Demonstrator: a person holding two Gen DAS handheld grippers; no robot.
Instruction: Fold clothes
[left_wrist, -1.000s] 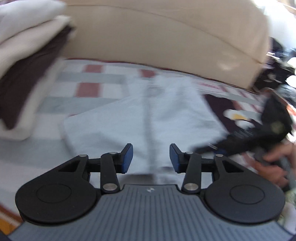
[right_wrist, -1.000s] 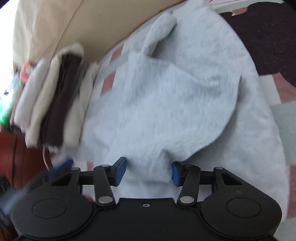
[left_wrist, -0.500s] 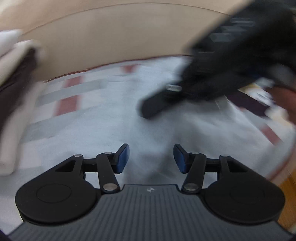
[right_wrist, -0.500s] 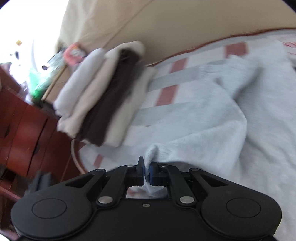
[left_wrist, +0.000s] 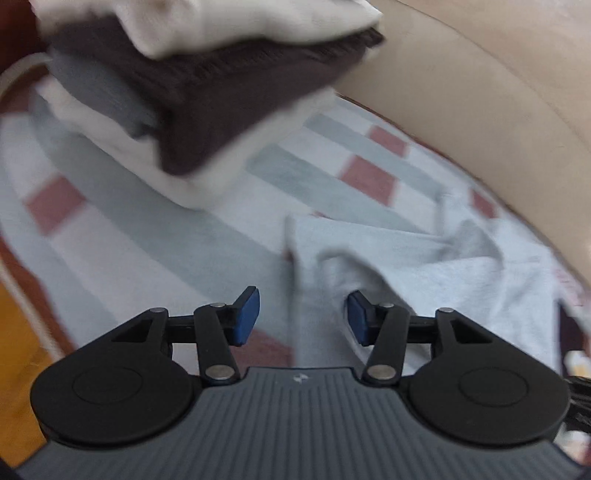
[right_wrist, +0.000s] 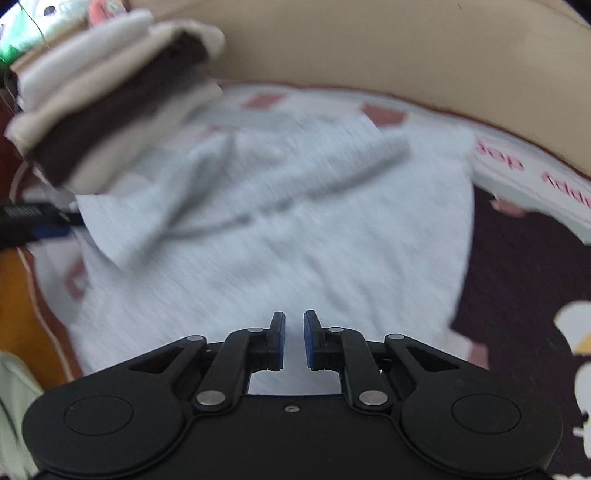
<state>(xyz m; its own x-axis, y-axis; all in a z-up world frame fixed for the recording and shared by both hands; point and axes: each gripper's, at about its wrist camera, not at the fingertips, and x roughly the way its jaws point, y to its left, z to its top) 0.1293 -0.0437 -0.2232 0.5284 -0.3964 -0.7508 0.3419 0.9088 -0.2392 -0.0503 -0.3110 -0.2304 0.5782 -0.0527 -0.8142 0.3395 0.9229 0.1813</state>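
My right gripper (right_wrist: 294, 339) hangs over the near edge of the light grey garment (right_wrist: 295, 229), jaws a narrow gap apart and opening. Through the gap I see only cloth lying below; the pads (right_wrist: 279, 341) press on nothing.

My left gripper (left_wrist: 302, 315) has its jaws about half spread and clamps nothing. A raised fold of the same garment (left_wrist: 424, 266) runs up between the blue pads (left_wrist: 246, 315), but neither pad touches it as far as I can tell; the frame is smeared with motion blur.

The garment lies spread on the checked bedcover (left_wrist: 177, 258) (pale grey stripes, pink squares). In the right wrist view it fills the middle, rumpled, with a flap folded over at its left side and a long crease running diagonally across. Its right edge sits against a dark brown patch of bedding (right_wrist: 517, 280) with cartoon prints.

The stack of folded clothes (left_wrist: 192, 92) (white, cream, dark brown, white again at the bottom) sits on the bedcover beyond the garment to the left, near but apart from it in the left view. The right view is too blurred to say whether they touch.

A beige padded headboard (right_wrist: 369, 48) rises behind it all. My left gripper's tip (right_wrist: 33, 221) shows at the right view's left edge, just beside the garment's folded flap.
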